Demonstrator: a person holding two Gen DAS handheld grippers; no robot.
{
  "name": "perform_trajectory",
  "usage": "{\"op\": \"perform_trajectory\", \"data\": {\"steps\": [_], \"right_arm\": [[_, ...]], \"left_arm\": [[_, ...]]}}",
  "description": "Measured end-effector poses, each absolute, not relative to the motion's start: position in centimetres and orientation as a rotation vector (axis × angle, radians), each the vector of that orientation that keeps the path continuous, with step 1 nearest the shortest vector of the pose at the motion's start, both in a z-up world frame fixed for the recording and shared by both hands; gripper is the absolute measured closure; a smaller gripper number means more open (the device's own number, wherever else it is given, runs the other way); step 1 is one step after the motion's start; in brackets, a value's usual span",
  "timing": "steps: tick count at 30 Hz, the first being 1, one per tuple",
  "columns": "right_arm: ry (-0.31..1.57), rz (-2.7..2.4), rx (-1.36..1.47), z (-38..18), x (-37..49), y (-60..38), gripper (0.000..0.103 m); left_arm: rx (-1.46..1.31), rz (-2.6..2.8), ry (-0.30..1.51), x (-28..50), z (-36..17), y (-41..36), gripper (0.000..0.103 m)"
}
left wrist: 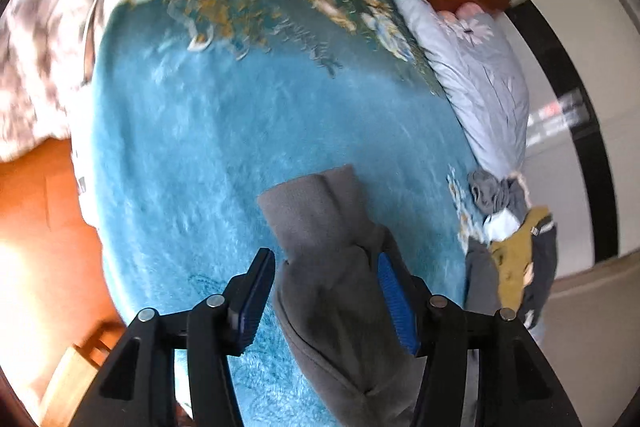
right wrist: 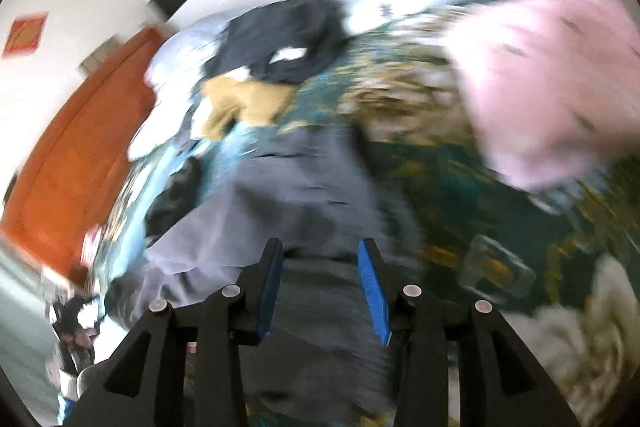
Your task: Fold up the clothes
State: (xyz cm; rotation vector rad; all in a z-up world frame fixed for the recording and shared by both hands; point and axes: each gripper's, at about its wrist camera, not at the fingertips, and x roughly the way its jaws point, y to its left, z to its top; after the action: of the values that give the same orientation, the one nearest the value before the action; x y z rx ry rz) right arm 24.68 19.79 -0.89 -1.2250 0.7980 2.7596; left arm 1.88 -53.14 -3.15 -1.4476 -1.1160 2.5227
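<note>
grey garment (left wrist: 336, 267) on teal blanket (left wrist: 240, 131)

Both the left gripper (left wrist: 326, 301) and the right gripper (right wrist: 320, 291) have black angular frames, ribbed blue finger pads, and round silver pivot pins.

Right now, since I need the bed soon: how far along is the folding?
Done: nothing looks neatly folded. In hand: the gray garment lies between the open left hand-held gripper, unpinched. Left: a jumbled clothes pile waits on the blue blanket.
</note>
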Motion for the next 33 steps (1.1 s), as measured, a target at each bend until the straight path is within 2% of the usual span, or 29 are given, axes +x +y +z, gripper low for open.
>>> {"op": "perform_trajectory", "data": {"steps": [3,5,10,15,19,21,25,31,32,33], "right_arm": [[0.585,2.944,-1.356,0.1,20.2,14.3,0.051],[0.398,3.057,-1.445,0.5,17.8,10.3,0.051],[-0.151,3.216,-1.618,0.5,12.9,0.8,0.051],[-0.383,3.248,-1.712,-1.4,11.0,-3.7,0.051],[-0.429,3.239,-1.741,-3.0,10.5,-5.3,0.051],[-0.409,3.215,-1.763,-3.7,9.8,-5.4,0.051],[-0.401,3.180,-1.790,-4.4,9.0,-5.7,0.051],[-0.506,3.126,-1.793,-4.5,9.2,-6.5,0.051],[-0.534,3.105,-1.792,-4.5,9.3,-6.6,0.054],[-0.561,3.080,-1.792,-4.5,9.3,-6.6,0.070]], "left_arm": [[-1.425,2.495,-1.042,2.2,-1.5,-51.2,0.044],[-1.414,2.473,-0.960,2.3,-0.1,-49.5,0.044],[-1.410,2.536,-0.446,3.8,5.0,-45.0,0.044],[-1.406,2.621,-0.096,6.4,8.6,-46.3,0.043],[-1.507,2.676,0.143,7.5,6.9,-48.0,0.041],[-1.546,2.678,0.121,7.7,5.2,-48.3,0.041],[-1.596,2.691,-0.108,7.2,0.6,-47.7,0.041],[-1.529,2.686,-0.561,6.8,-3.3,-45.6,0.041],[-1.525,2.664,-0.610,6.6,-3.5,-45.2,0.041],[-1.530,2.640,-0.633,6.3,-3.7,-44.6,0.041]]}}
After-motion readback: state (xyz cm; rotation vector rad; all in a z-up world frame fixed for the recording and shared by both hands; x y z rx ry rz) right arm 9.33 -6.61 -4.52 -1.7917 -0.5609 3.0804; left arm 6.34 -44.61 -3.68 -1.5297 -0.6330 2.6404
